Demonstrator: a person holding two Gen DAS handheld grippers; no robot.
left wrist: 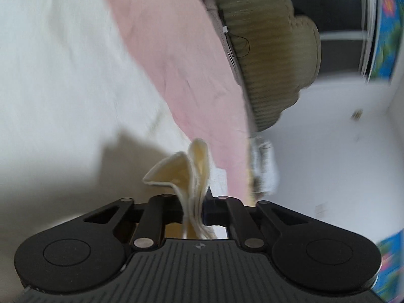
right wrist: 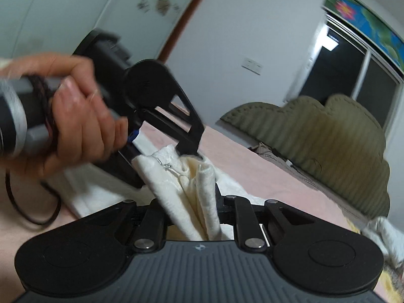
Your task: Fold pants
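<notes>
The pants are cream-white fabric. In the left wrist view they spread across the left (left wrist: 63,75), and a folded edge (left wrist: 192,176) is pinched in my left gripper (left wrist: 194,209), which is shut on it. In the right wrist view my right gripper (right wrist: 199,209) is shut on a bunch of the same cream pants (right wrist: 192,189). The left gripper (right wrist: 161,149) shows there too, held by a hand (right wrist: 75,111), clamped on the pants edge just beyond my right gripper. Both hold the fabric lifted above the pink bed sheet (right wrist: 252,166).
A pink sheet (left wrist: 176,63) covers the bed. An olive ribbed headboard (left wrist: 272,50) stands at its end, also in the right wrist view (right wrist: 315,146). White walls, a dark window (right wrist: 348,75) and crumpled white cloth (right wrist: 386,234) at the bed's right edge.
</notes>
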